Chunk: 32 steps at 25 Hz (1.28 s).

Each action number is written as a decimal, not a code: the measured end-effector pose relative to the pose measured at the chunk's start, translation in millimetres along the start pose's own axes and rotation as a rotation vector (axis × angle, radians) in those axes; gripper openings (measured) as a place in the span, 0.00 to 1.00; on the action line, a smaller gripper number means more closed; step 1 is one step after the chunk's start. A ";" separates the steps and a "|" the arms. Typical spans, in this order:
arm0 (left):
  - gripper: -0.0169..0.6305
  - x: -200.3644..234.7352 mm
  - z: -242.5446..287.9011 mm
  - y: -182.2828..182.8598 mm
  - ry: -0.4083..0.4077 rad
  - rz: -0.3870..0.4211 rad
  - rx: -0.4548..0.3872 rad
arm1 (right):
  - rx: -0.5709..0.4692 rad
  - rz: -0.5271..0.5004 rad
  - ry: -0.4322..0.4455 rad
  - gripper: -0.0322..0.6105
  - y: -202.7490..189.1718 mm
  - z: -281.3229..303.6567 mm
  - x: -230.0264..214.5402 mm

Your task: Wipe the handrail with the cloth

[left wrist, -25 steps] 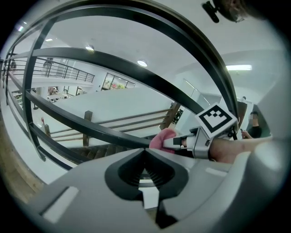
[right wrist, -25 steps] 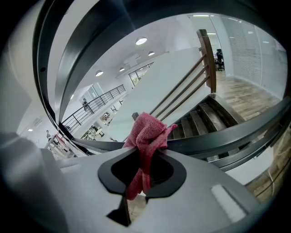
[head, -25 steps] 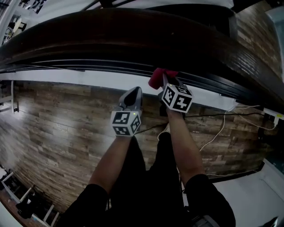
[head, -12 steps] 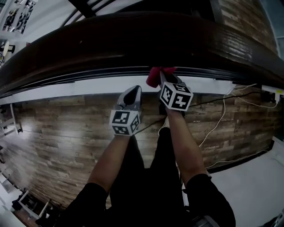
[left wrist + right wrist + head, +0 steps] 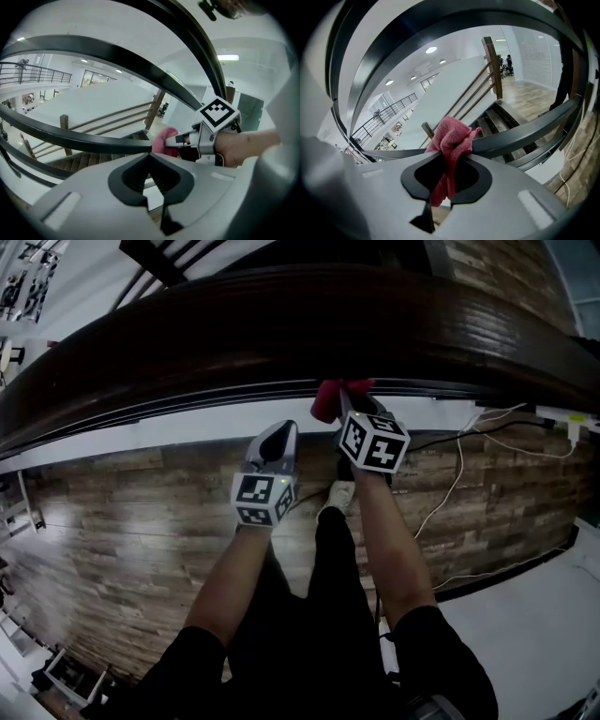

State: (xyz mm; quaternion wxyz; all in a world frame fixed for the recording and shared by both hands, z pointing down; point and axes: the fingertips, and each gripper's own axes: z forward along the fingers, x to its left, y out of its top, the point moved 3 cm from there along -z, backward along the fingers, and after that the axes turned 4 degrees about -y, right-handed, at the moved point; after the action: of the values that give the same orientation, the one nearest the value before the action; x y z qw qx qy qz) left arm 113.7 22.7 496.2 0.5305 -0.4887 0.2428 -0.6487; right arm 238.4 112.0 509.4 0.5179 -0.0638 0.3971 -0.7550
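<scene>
One red cloth (image 5: 451, 137) sat in our right gripper (image 5: 446, 160), its jaws clamped on the bunched middle. A tail hung below them, and the crumpled top lay against the dark handrail (image 5: 525, 133). In the head view the cloth (image 5: 327, 401) showed just above centre, at the lower edge of the handrail (image 5: 281, 324), which curved across the upper frame. The right gripper (image 5: 346, 407) reached up to it from below. Our left gripper (image 5: 278, 437) hung just to the left and slightly lower, its jaws together (image 5: 150, 157) with nothing between them. Its own view caught the cloth (image 5: 164, 139) right of centre. Below lay a wood-plank floor (image 5: 141, 512), with white cables (image 5: 452, 491) trailing at the right and a pale shoe (image 5: 335, 495) near centre.
</scene>
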 end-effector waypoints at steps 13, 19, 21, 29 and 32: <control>0.03 -41.7 40.2 1.7 -0.018 0.014 0.038 | 0.009 0.026 -0.014 0.12 13.9 -12.2 -57.5; 0.03 -51.8 52.5 8.6 -0.103 0.008 0.093 | -0.010 0.074 -0.094 0.12 15.4 -20.7 -76.5; 0.03 -55.5 54.2 9.6 -0.130 0.013 0.110 | -0.002 0.075 -0.103 0.12 16.3 -21.5 -79.3; 0.03 -71.1 73.2 1.2 -0.131 0.027 0.118 | 0.082 0.033 0.023 0.12 17.0 -20.7 -84.6; 0.03 -78.7 82.9 0.4 -0.093 0.029 0.102 | 0.106 0.007 0.064 0.12 18.8 -21.1 -88.9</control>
State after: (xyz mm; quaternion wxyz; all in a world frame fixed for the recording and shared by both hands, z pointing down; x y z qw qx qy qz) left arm 184.6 112.3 499.8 0.5748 -0.4873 0.1916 -0.6289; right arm 281.9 194.5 510.6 0.5101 -0.0108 0.3730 -0.7749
